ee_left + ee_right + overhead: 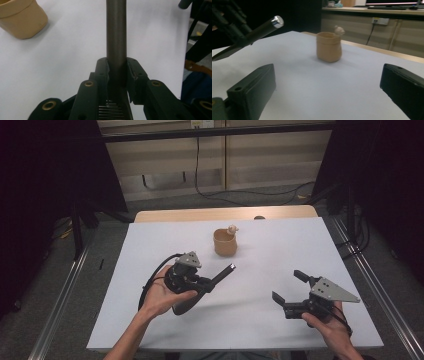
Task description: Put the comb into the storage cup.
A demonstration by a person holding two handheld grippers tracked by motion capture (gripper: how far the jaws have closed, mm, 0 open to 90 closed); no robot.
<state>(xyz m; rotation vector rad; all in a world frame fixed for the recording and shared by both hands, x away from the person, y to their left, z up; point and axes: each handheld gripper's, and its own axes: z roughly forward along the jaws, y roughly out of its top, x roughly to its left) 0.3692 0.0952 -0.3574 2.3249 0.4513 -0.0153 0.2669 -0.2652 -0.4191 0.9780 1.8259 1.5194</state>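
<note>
Left fingers: the left gripper [212,282] is closed on a dark pen [223,273], gripping its lower part.
Right fingers: the right gripper [290,290] stands wide open, holding nothing.
Pen place: in the air above the white tabletop [150,245], near the tan cup [224,243] but apart from it.
Pen direction: the long axis runs along the fingers; the silver end [277,21] points up and away, to the right of the cup.
Risk: the smooth round pen can slip or turn in the grip if the hand tilts it.
Risk at cup: a low approach can knock the light cup over.
</note>
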